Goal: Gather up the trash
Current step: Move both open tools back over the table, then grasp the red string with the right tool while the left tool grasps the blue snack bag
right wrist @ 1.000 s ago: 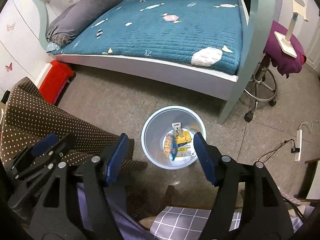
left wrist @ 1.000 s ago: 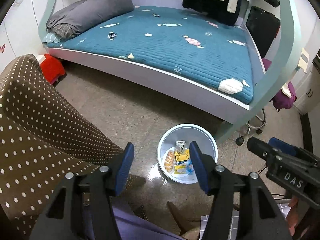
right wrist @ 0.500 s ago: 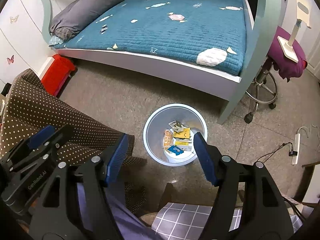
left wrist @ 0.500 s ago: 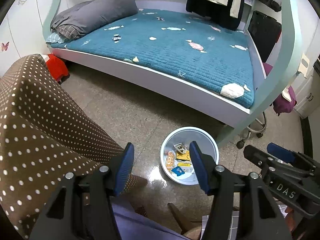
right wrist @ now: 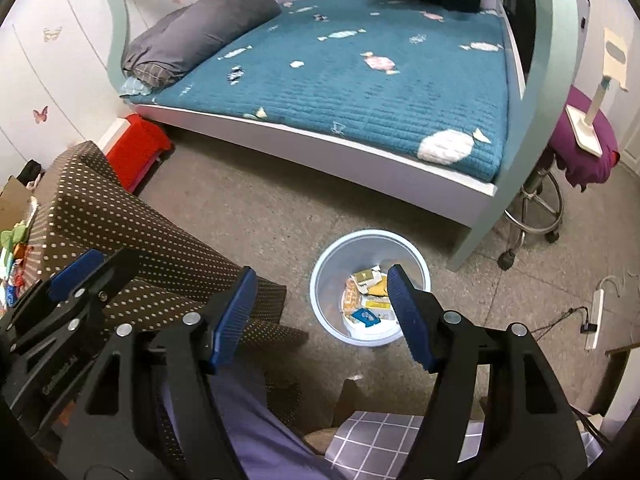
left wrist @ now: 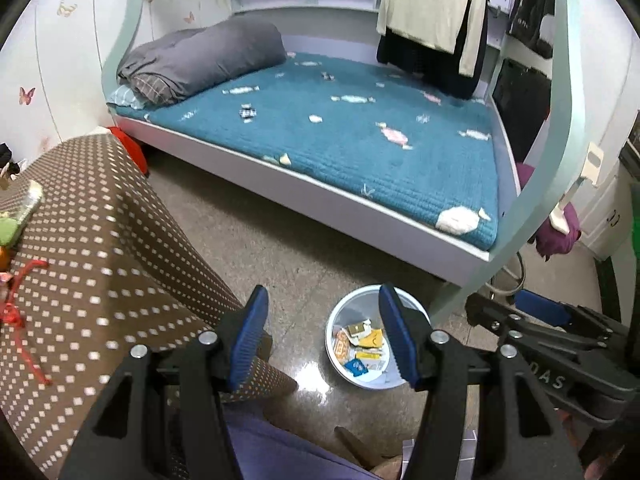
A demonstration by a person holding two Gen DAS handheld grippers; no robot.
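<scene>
Both grippers empty: left gripper and right gripper have fingers spread, nothing between them. Bin on floor by bed holds wrappers. Judged: between pickups; next move needs locating more trash. Left view alone shows items on the dotted cloth; right view shows power strip.

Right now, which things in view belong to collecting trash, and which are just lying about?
Job:
- trash bin
- wrappers in the bin
- left gripper, open, empty
- right gripper, open, empty

Lying about:
- bed
- grey bedding
- red box
- stool
- power strip
</scene>
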